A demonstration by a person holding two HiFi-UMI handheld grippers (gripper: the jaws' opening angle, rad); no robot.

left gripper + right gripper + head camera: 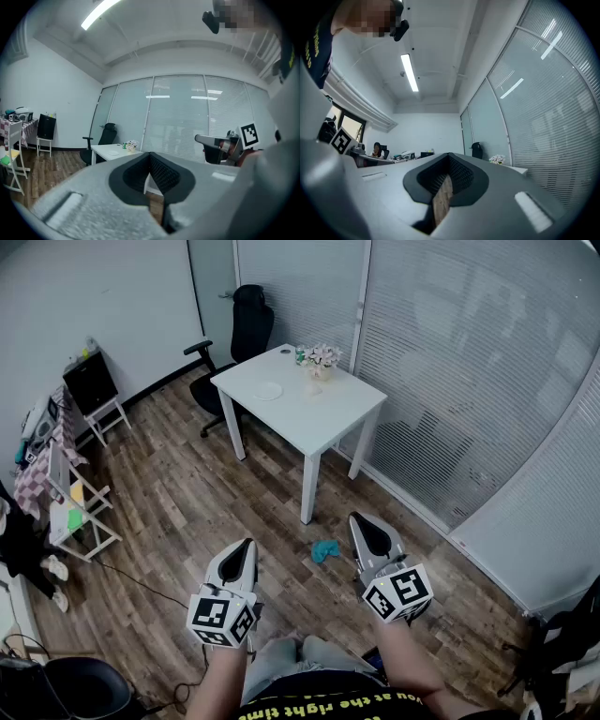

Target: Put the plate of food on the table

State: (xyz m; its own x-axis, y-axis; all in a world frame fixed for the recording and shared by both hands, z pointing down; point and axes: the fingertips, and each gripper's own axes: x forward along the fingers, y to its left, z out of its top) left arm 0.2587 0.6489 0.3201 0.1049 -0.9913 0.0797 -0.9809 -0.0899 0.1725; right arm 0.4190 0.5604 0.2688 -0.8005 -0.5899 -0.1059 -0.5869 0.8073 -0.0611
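Observation:
A white table [319, 413] stands across the room by the glass wall. A small white plate [267, 390] rests on it; what lies on the plate is too small to tell. My left gripper [249, 545] and right gripper [355, 518] are held side by side above the wood floor, pointing toward the table and well short of it. Both have their jaws together with nothing between them. In the left gripper view the table [104, 149] and plate [114, 153] show beyond the shut jaws, with the right gripper [198, 138] off to the right.
On the table stand a pot of flowers [321, 359] and a green can [300, 354]. A black office chair [239, 334] is behind it. A teal cloth [324, 550] lies on the floor. White racks [80, 498] and a black box on a stand [91, 385] line the left wall.

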